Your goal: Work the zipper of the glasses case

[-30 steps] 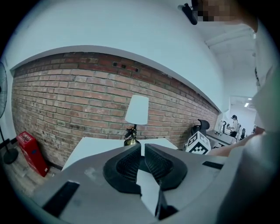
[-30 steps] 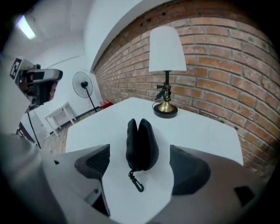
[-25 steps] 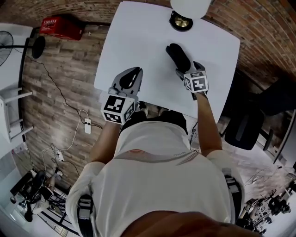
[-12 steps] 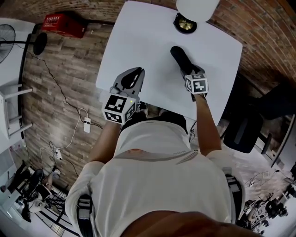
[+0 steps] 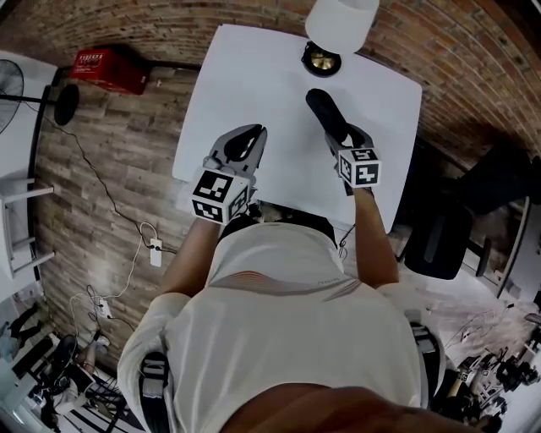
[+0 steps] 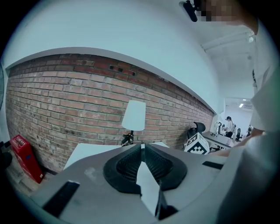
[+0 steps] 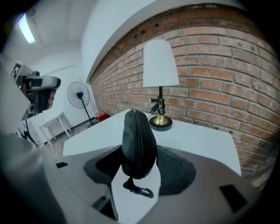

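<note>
A black zippered glasses case (image 5: pixel 325 108) lies on the white table (image 5: pixel 254 84), its long axis pointing away from me. In the right gripper view the case (image 7: pixel 138 135) stands on edge with the zipper seam facing up and a small clip loop (image 7: pixel 139 190) hanging from its near end. My right gripper (image 5: pixel 344 134) has its jaws closing round the case's near end, and both pads touch its sides (image 7: pixel 139 152). My left gripper (image 5: pixel 244 141) hovers over the table's near left part, shut and empty (image 6: pixel 141 147).
A table lamp (image 5: pixel 340 21) with a white shade and brass base (image 5: pixel 321 58) stands at the far edge, just beyond the case. A red box (image 5: pixel 110 64) lies on the floor to the left. A black office chair (image 5: pixel 439 237) is at the right.
My right gripper's jaws have narrowed onto the near end of the case. The left gripper has stayed where it was, still shut.
</note>
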### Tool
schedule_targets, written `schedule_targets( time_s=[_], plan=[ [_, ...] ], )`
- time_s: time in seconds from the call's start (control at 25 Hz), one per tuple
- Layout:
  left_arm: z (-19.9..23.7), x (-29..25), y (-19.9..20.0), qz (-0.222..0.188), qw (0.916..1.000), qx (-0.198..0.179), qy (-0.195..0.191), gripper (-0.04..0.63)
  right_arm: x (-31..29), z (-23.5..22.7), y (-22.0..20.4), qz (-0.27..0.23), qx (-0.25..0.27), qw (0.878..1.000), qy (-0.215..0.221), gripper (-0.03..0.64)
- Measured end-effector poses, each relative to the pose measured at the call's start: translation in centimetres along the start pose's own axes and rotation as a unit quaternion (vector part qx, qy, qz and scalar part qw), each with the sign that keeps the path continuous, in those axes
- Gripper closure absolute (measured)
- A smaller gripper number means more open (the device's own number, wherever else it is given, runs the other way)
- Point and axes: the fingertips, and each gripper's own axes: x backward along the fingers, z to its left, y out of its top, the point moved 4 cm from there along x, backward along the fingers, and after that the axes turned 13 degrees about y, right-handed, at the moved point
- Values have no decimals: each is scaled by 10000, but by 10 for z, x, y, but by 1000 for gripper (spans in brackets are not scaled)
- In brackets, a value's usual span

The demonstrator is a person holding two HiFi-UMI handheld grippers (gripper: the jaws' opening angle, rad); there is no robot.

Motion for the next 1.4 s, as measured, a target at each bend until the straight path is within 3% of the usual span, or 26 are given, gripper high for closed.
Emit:
schedule_targets(
  time_s=[0.36, 0.56, 0.68, 0.76, 0.8, 0.88, 1.0, 1.28, 1.4],
  plan=[
    [-12, -5, 34, -485, 9979, -150, -398, 561, 94, 21, 88, -1413, 182, 9896, -194, 318],
    [-18, -6, 46, -634, 9964, -158, -537, 563, 132, 33, 119, -1924, 383, 9804, -167, 318],
    [-25, -6, 51, -686, 9947, -122, -761, 561, 143, 38, 126, -2130, 332, 9765, 15, 318],
    [-31, -6, 54, -676, 9914, -16, -1124, 560, 147, 45, 130, -2298, 177, 9724, 374, 318],
    [-35, -6, 56, -659, 9886, 44, -1355, 550, 148, 49, 132, -2376, 91, 9695, 600, 318],
    [-44, -5, 61, -616, 9806, 161, -1853, 436, 150, 58, 136, -2472, -27, 9631, 1068, 318],
    [-53, -2, 72, -598, 9650, 400, -2520, 355, 152, 72, 142, -2467, -80, 9529, 1762, 318],
    [-68, 7, 95, -405, 9168, 1105, -3816, 304, 156, 114, 153, -2388, -176, 9129, 3306, 318],
    [-77, 11, 100, -432, 9045, 1205, -4069, 298, 153, 131, 150, -2212, -225, 8963, 3836, 318]
  ],
)
